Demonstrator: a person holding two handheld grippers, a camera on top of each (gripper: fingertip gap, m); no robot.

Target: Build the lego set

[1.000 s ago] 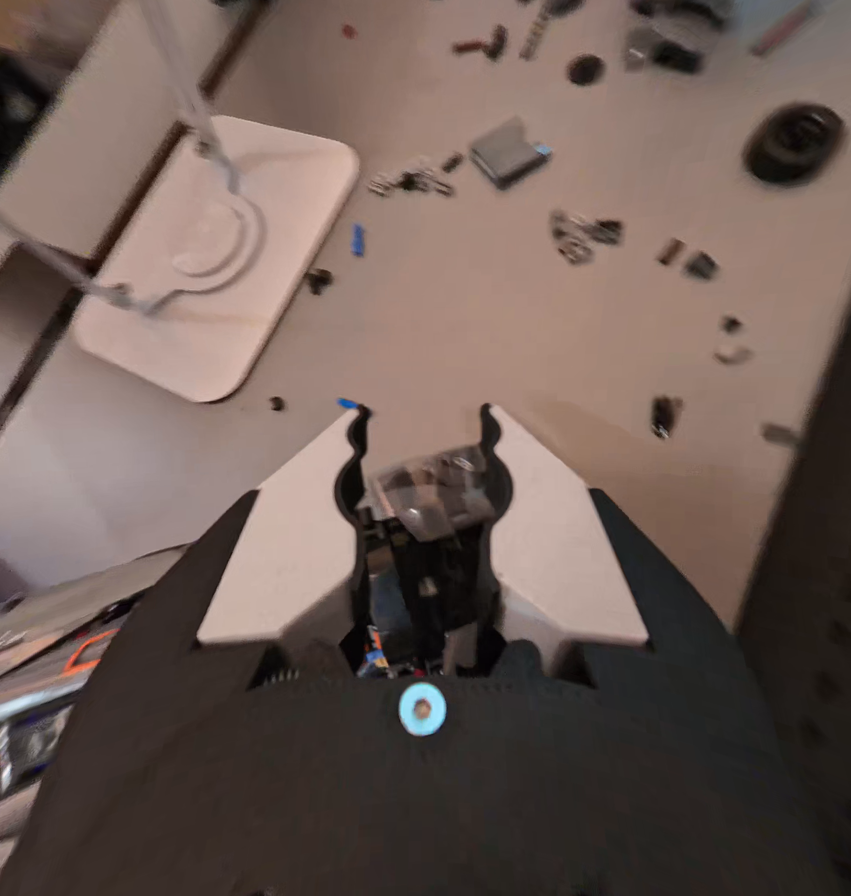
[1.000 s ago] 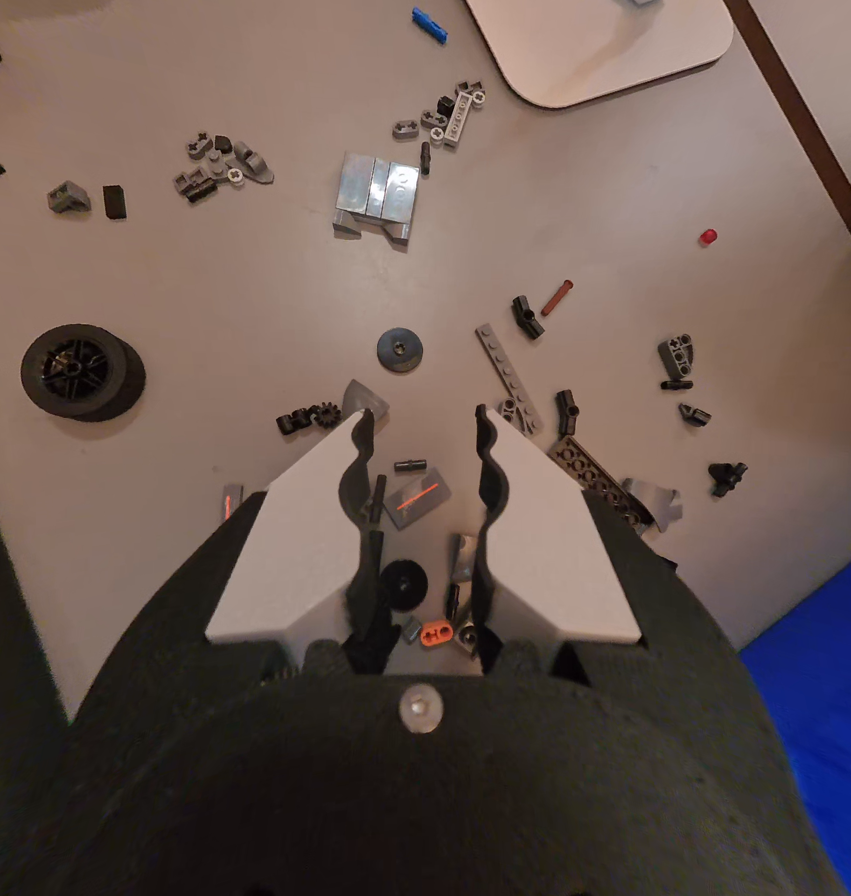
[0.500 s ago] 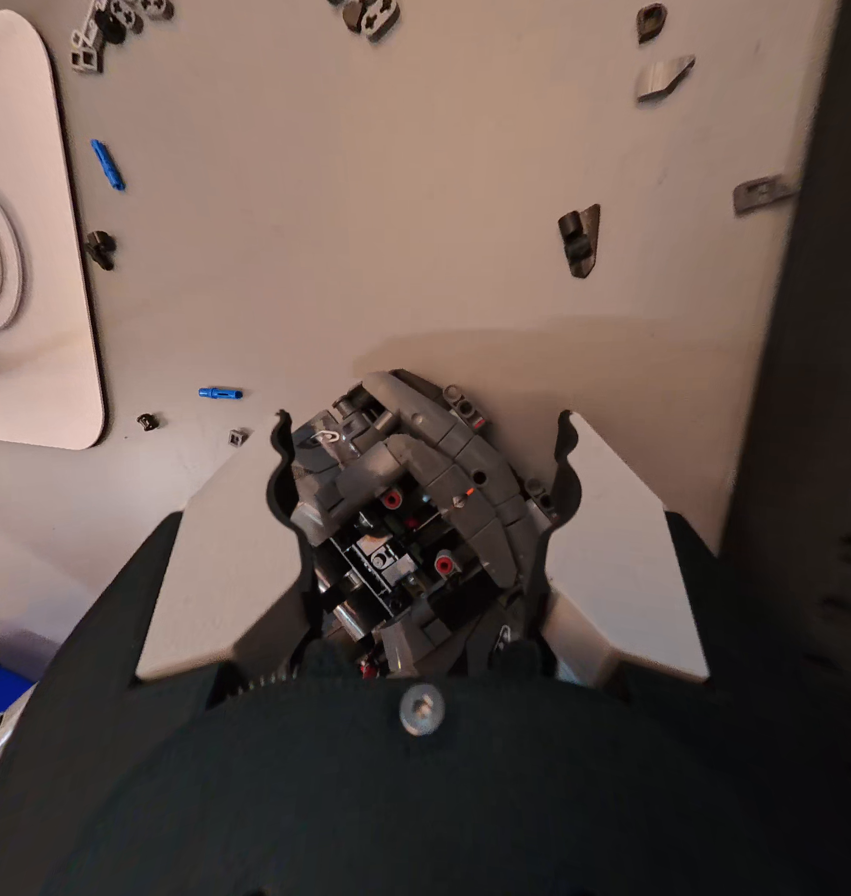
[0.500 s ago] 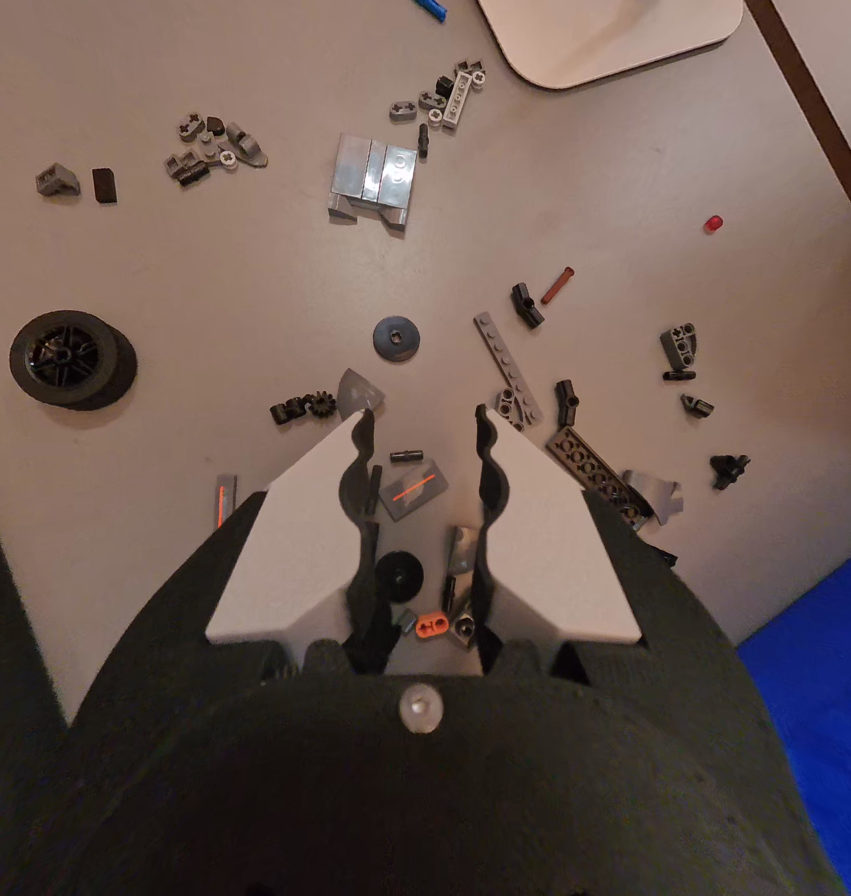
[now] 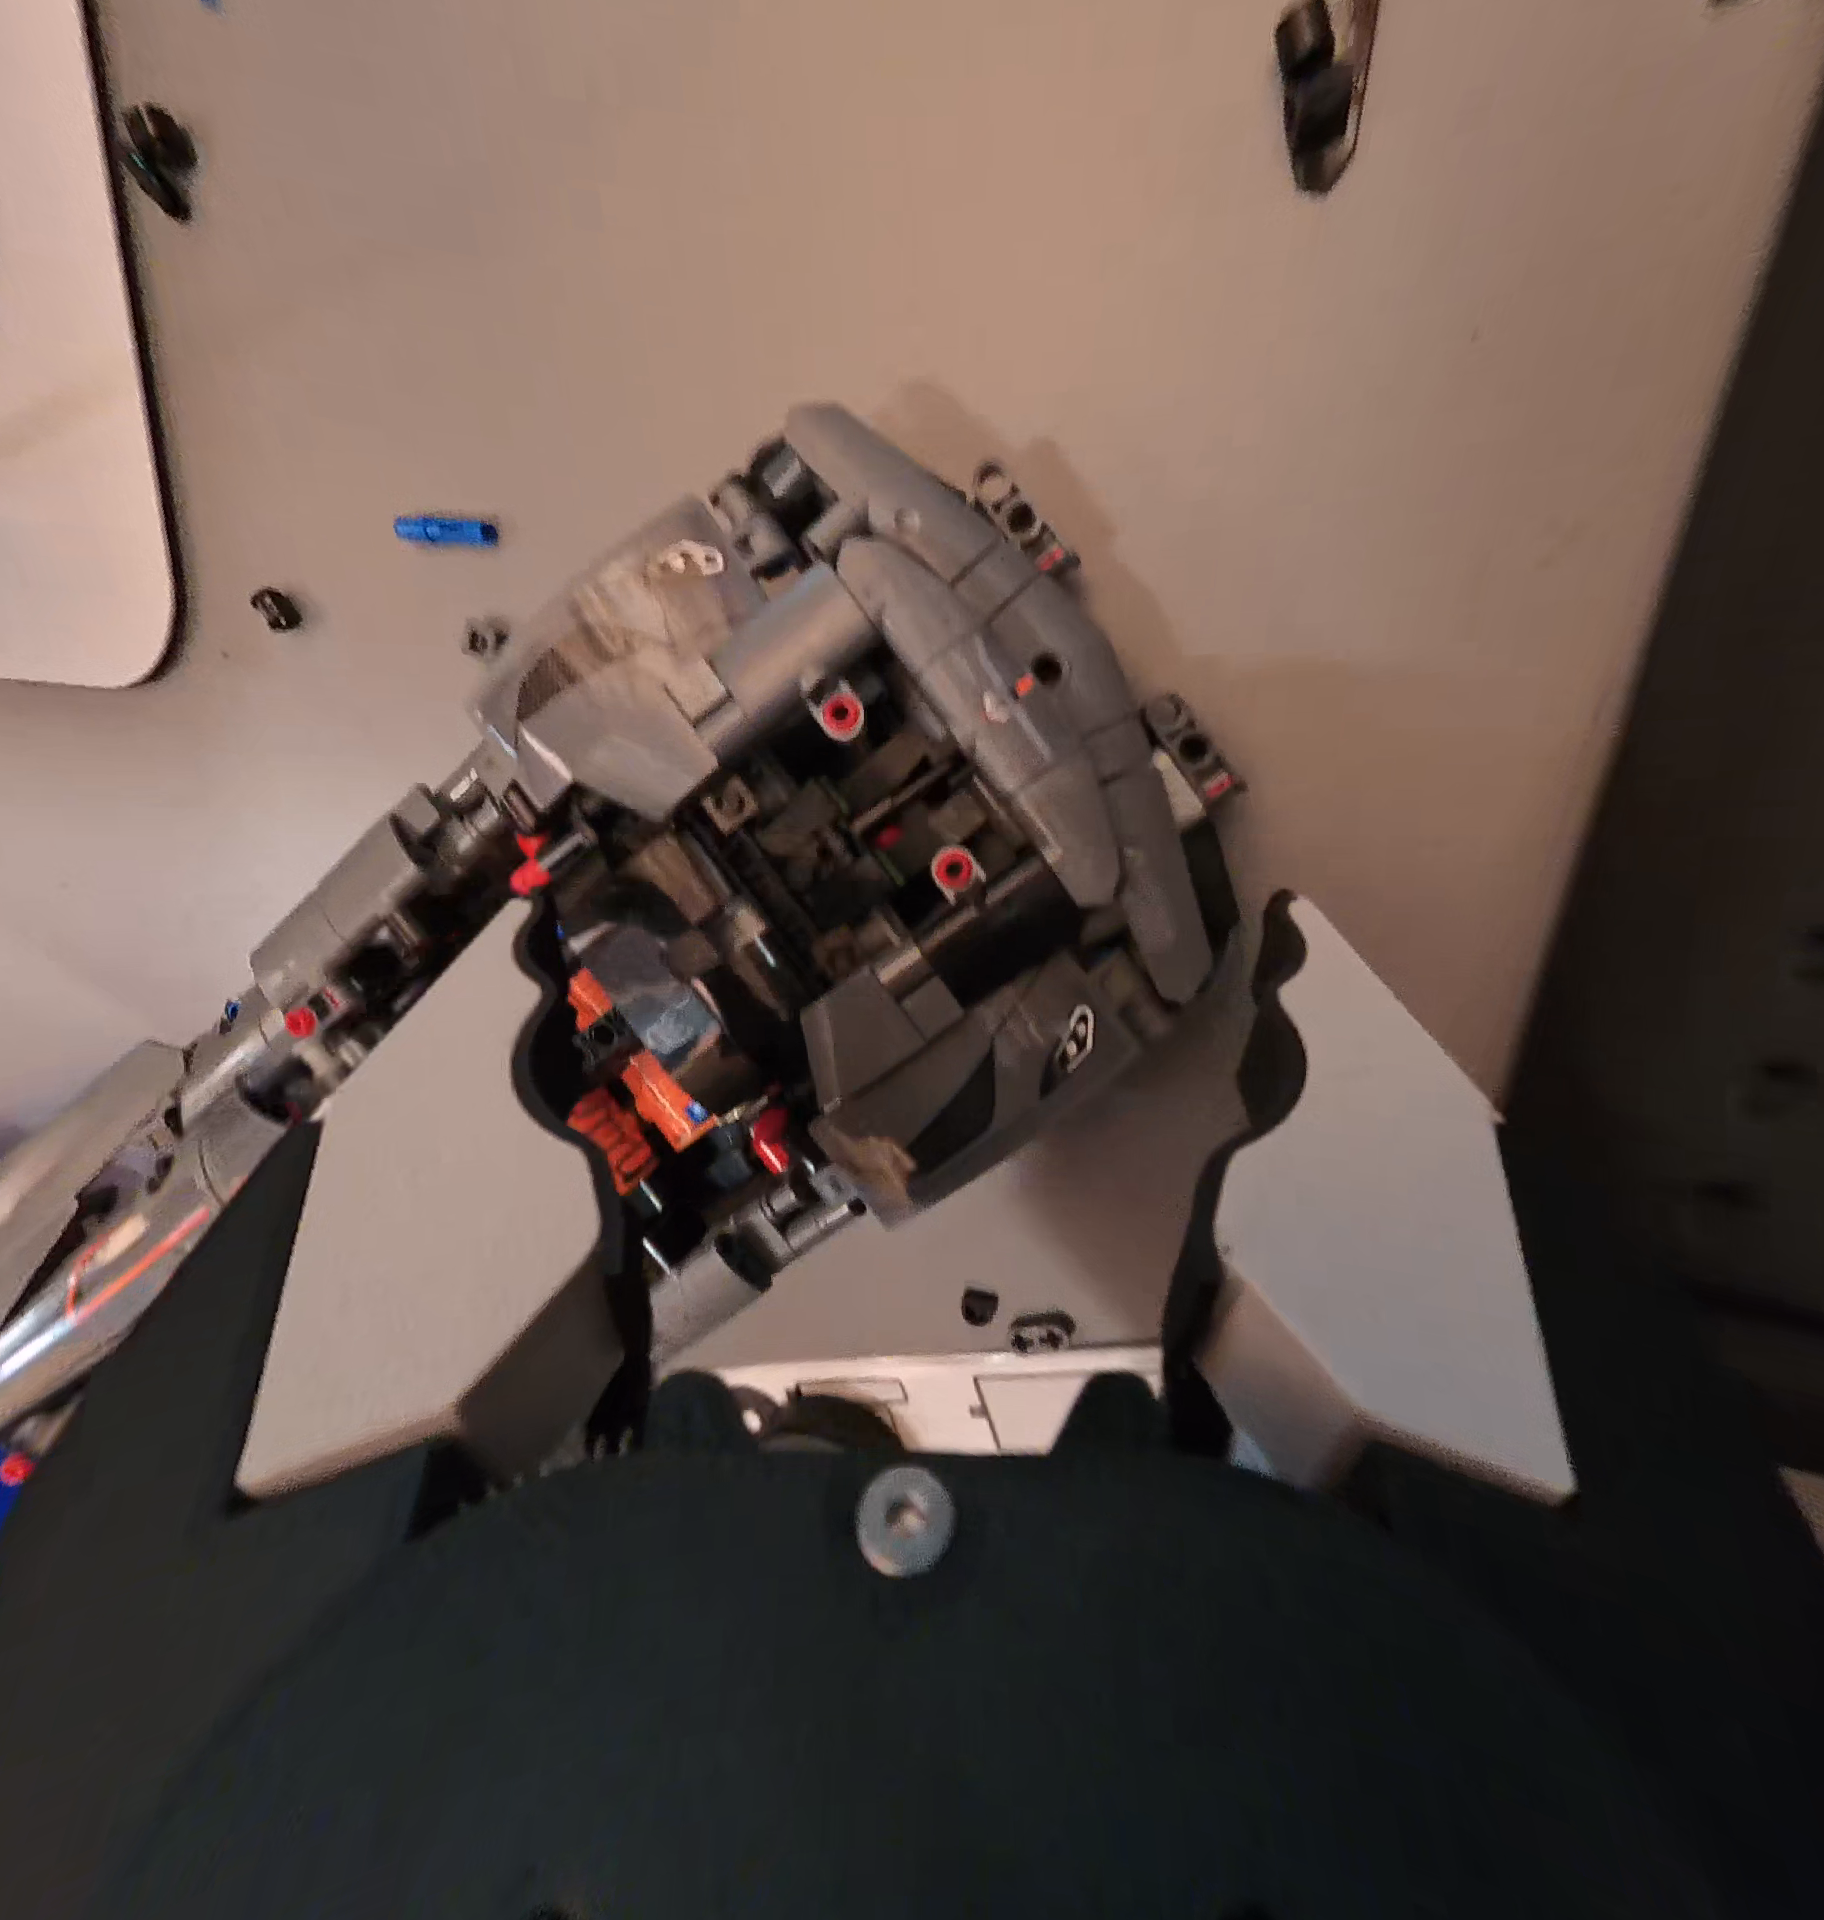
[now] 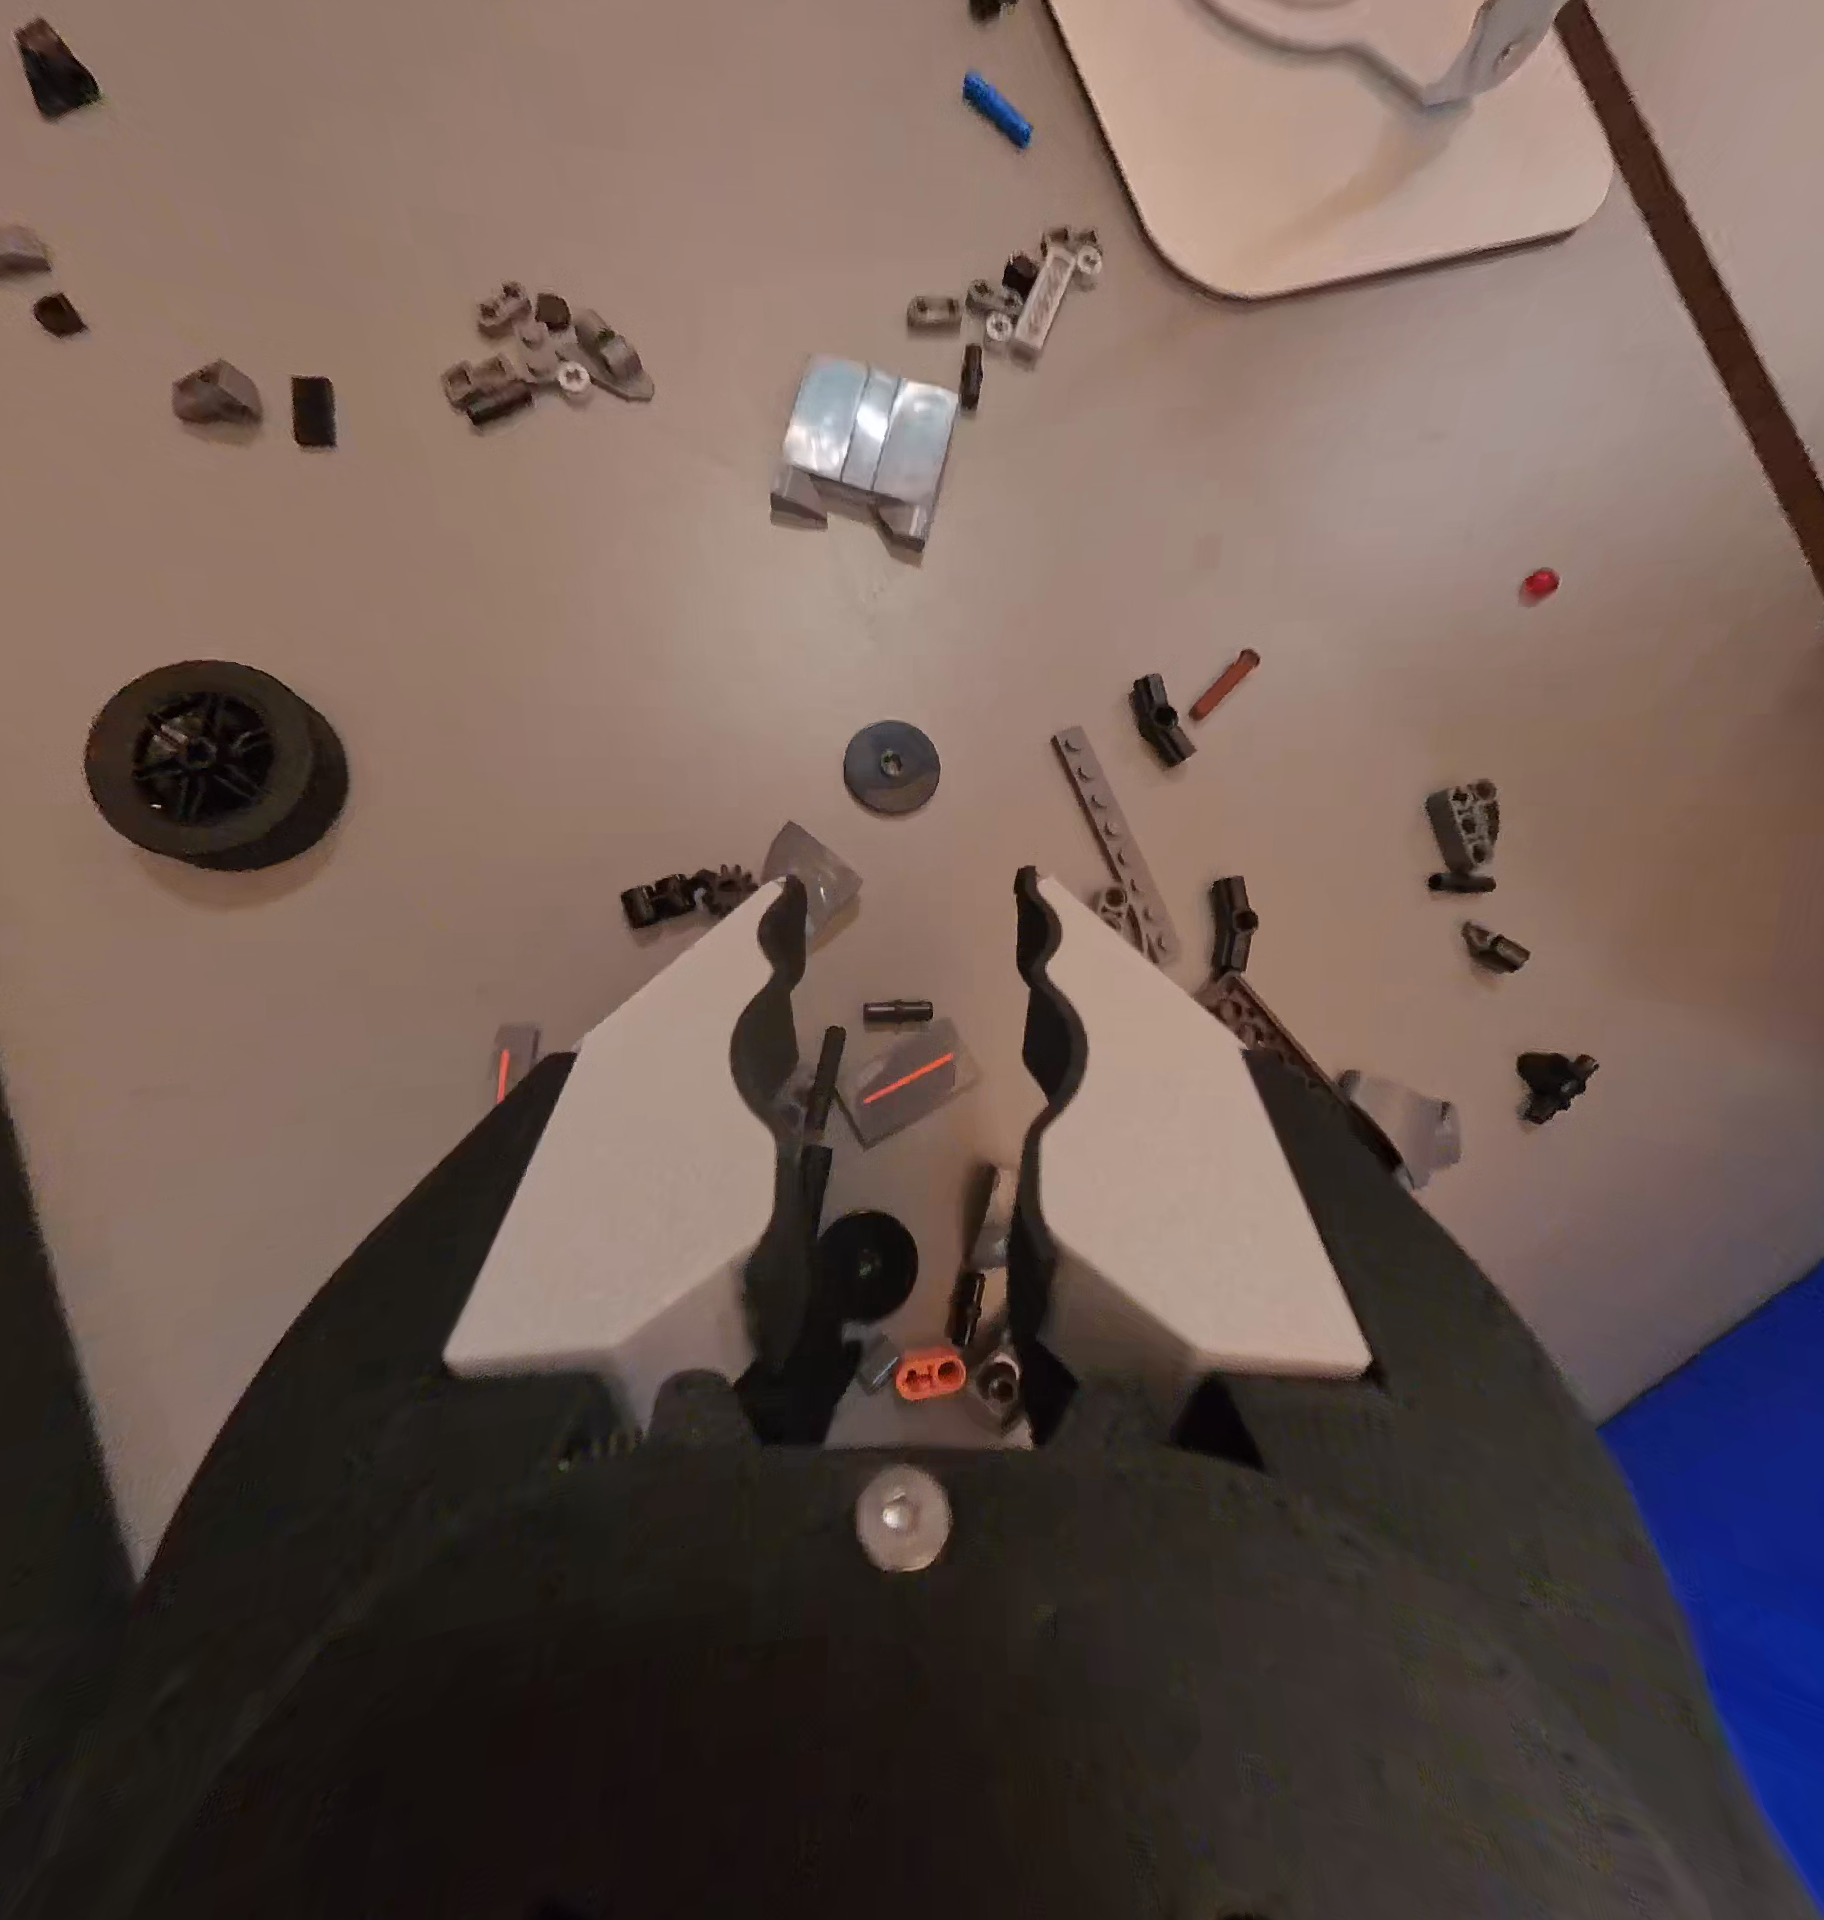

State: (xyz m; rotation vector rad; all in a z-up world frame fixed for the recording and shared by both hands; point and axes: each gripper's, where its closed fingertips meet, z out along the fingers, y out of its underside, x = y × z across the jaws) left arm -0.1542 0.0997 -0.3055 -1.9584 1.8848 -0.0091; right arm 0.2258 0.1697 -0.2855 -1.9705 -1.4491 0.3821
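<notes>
A grey and black lego car model [image 5: 866,790] with red and orange pins lies tilted on the beige table [image 5: 783,260] in the left wrist view. Its long end runs down-left over my left finger. My left gripper [image 5: 903,925] is open wide, its fingers on either side of the model's near end. My right gripper [image 6: 913,894] is open and empty, hovering over loose parts: a dark tile with an orange line [image 6: 908,1081], a black disc [image 6: 866,1262] and an orange connector [image 6: 931,1374].
A black wheel [image 6: 212,764] lies at the left, a shiny grey panel block [image 6: 866,436] and a dark round dish [image 6: 890,767] ahead. A white board [image 6: 1355,156] lies at the far right corner. Blue floor [image 6: 1770,1507] lies past the table edge. A blue pin [image 5: 446,530] lies left of the model. Some 40 cm of space lies between my two pairs of fingers. From my right tips it is roughly 9 cm to the black disc [image 6: 866,1262]; from my left, 45 cm.
My left gripper has opened from a narrow grip to wide and dropped towards the table, and the model has turned between the fingers. My right gripper has barely moved.
</notes>
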